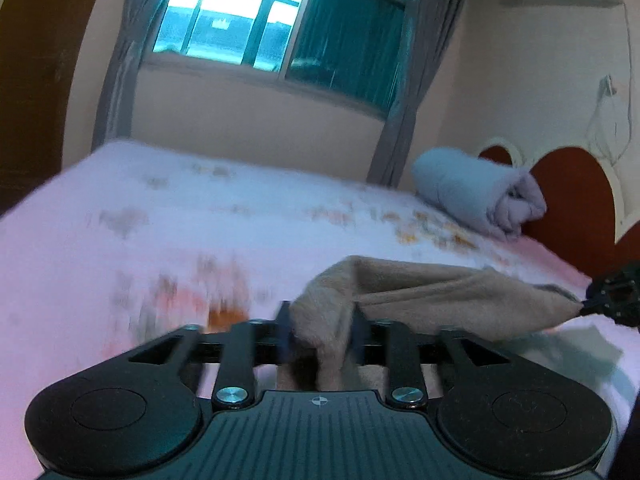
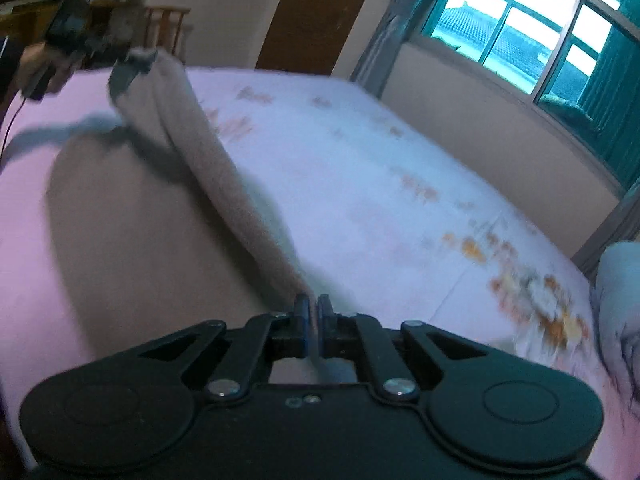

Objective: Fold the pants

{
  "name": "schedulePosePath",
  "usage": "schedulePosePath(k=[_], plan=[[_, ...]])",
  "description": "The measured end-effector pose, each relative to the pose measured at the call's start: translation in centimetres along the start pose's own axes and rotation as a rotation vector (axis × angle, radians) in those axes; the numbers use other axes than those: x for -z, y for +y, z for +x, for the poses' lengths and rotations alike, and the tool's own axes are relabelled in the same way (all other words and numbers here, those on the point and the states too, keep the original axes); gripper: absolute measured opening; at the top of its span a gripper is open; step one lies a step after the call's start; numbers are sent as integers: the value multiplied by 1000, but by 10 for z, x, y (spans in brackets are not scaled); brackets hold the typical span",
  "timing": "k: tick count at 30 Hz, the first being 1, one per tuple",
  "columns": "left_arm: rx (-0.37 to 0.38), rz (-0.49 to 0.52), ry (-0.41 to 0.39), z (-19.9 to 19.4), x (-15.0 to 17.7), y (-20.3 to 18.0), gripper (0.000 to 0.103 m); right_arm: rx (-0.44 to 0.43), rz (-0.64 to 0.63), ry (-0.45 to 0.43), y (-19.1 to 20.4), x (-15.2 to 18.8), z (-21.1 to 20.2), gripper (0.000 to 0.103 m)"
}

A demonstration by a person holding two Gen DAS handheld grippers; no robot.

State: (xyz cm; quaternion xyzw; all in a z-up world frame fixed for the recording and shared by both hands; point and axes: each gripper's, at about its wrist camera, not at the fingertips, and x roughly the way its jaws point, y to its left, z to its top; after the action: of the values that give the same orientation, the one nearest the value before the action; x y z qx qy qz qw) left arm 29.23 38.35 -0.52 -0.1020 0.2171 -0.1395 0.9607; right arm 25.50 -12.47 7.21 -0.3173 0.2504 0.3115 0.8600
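The beige pants hang stretched in the air above the bed between both grippers. My left gripper is shut on a bunched end of the pants. My right gripper is shut on the other end of the pants. In the left wrist view the right gripper shows at the far right edge, holding the fabric tip. In the right wrist view the left gripper shows at the upper left, gripping the far end. The frames are motion-blurred.
The bed has a pale sheet with orange flower prints. A rolled grey blanket lies by the red headboard. A window with grey curtains is behind the bed. A brown door and wooden furniture stand beyond.
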Motion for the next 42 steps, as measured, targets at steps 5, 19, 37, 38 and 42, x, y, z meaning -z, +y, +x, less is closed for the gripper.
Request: schedulePosePath(k=[5,19,37,38,42], plan=[[-176,-135,152,-40,69,1,100,92,160,46,51,55,-6,22],[-137,-657,34,-51,93,-25,66,102,965,-86,6,103,-17,29],[103,-668,-190,-21,36,-10,24,44,1172,-300,-35,84,-19,0],[141,-633,-229,-27,33,-12,24,59,1124,-374,-34,75,-41,0],[82,-685,-96,-23,80,2,24,65,1009,-404,3,99,-75,0]])
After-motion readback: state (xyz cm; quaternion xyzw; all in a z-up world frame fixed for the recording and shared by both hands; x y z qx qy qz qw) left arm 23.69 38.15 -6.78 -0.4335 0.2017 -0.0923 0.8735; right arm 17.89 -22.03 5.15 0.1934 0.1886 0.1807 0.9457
